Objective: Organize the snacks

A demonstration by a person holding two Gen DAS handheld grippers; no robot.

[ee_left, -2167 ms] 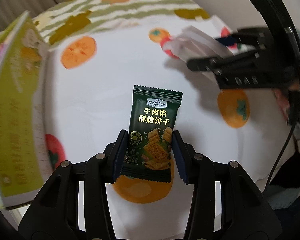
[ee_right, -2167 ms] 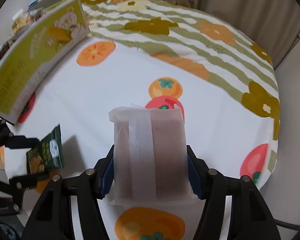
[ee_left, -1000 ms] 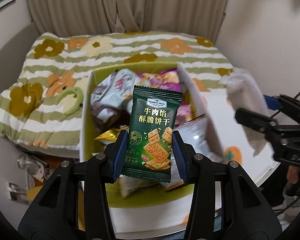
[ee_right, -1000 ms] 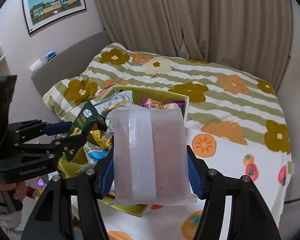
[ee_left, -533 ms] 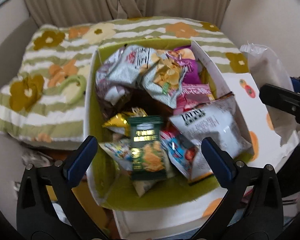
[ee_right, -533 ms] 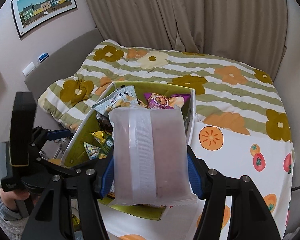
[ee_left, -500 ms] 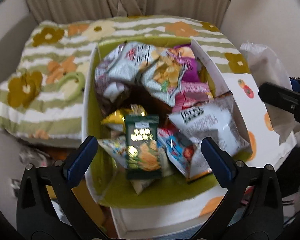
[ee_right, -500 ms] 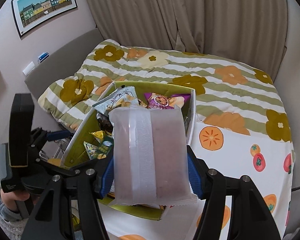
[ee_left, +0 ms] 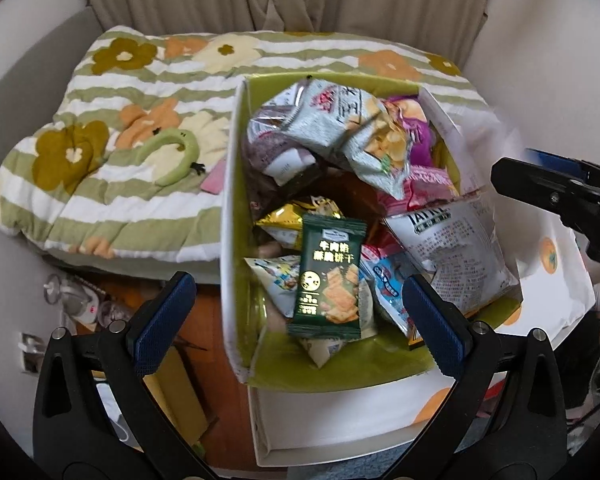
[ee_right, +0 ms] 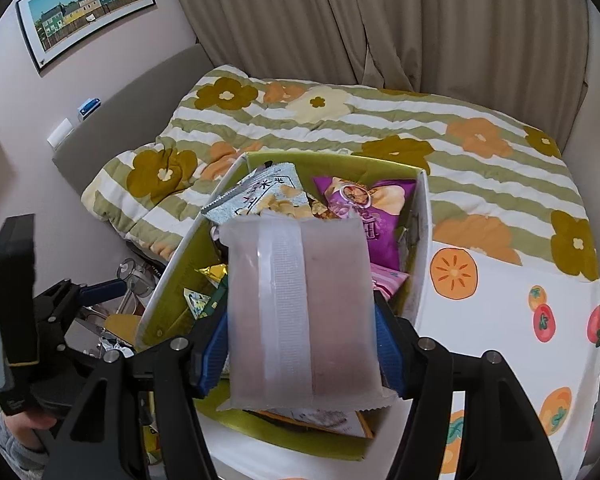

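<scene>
- The left gripper [ee_left: 300, 308], black with blue pads, hangs above the near end of the box with its jaws spread wide and nothing between them.
- The right gripper [ee_right: 302, 340] has a translucent pale-pink packet [ee_right: 300, 304] with a white seam strip between its blue pads; its jaws have just been opening, and whether the pads press on the packet I cannot tell.
- The white cardboard box with a lime-green lining [ee_left: 230, 240] stands on a white cloth printed with orange fruit [ee_left: 556, 280], at that cloth's edge.
- In the box's near end a dark green cracker packet [ee_left: 328, 276] lies loose on top of the other snacks.
- To the right of it in the box lies a white crinkled bag [ee_left: 452, 248]; further back, a silver-grey chip bag [ee_left: 336, 120] and a purple bag [ee_right: 364, 216].
- Beyond the box a green-and-white striped quilt with flowers [ee_left: 140, 120] covers a bed.
- Beige curtains [ee_right: 380, 20] hang behind the bed, and a framed picture of houses [ee_right: 84, 4] is on the wall to their left.
</scene>
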